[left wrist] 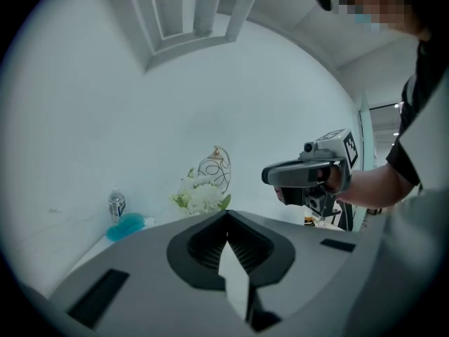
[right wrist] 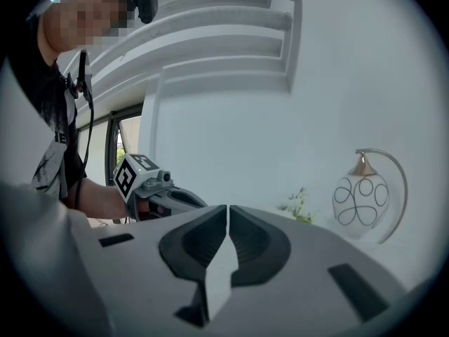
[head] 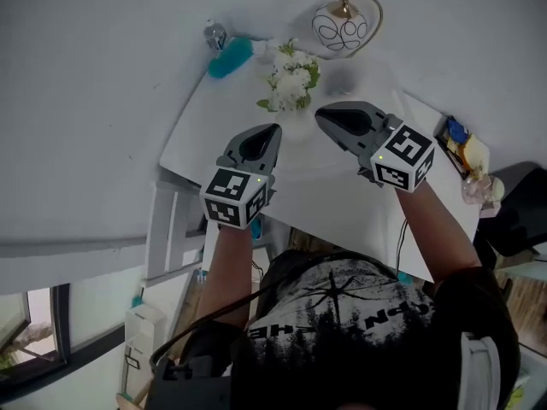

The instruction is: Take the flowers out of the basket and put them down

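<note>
A bunch of white flowers (head: 292,79) with green leaves stands at the far end of the white table (head: 333,203); I cannot make out a basket around it. My left gripper (head: 272,129) hovers over the table just short of the flowers, its jaws shut with nothing between them. My right gripper (head: 320,114) hangs beside it, a little closer to the flowers, also shut and empty. In the left gripper view the flowers (left wrist: 202,194) lie ahead past the closed tips (left wrist: 226,213), with the right gripper (left wrist: 270,175) to the right. The right gripper view shows only some leaves (right wrist: 298,208) beyond its tips (right wrist: 228,206).
A globe lamp (head: 342,26) with a brass arc stands behind the flowers. A teal object (head: 229,58) and a small bottle (head: 214,34) lie at the far left corner. Small items (head: 466,152) crowd the table's right edge. A white wall lies beyond.
</note>
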Demonstrator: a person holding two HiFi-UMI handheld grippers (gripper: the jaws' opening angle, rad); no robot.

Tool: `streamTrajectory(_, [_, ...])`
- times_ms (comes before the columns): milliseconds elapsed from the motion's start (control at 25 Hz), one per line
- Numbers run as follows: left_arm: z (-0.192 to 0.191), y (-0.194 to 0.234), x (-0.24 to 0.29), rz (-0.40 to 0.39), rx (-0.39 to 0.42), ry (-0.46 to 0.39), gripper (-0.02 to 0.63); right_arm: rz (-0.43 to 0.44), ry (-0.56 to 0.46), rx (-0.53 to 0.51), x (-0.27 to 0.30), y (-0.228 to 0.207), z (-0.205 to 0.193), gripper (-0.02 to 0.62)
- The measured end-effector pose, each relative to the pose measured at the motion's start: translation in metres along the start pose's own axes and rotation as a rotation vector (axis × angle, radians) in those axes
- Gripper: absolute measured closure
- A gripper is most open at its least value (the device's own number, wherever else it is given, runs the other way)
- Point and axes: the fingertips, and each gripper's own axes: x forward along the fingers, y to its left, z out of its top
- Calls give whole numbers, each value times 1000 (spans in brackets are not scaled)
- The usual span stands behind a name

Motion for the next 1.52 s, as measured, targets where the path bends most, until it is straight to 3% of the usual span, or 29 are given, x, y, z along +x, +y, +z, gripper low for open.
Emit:
streamTrajectory(320, [-9, 10, 14, -80, -13, 18, 595, 6, 49, -65, 15, -26, 5, 575])
streamTrajectory(480, [-15, 18, 18, -96, -32, 25, 595, 21, 102, -128, 17, -46, -12, 575])
streamTrajectory(840, [-23, 21, 24, -140, -48, 27, 595, 45, 192, -111, 30, -79, -63, 567])
streamTrajectory(1240, [-34, 17, 28, -174, -57, 33, 595, 108, 330, -56, 61, -80, -129, 334])
streamTrajectory(1520, [-32, 16, 29, -207, -88, -6, 595, 162, 428, -30, 85, -81, -160, 299])
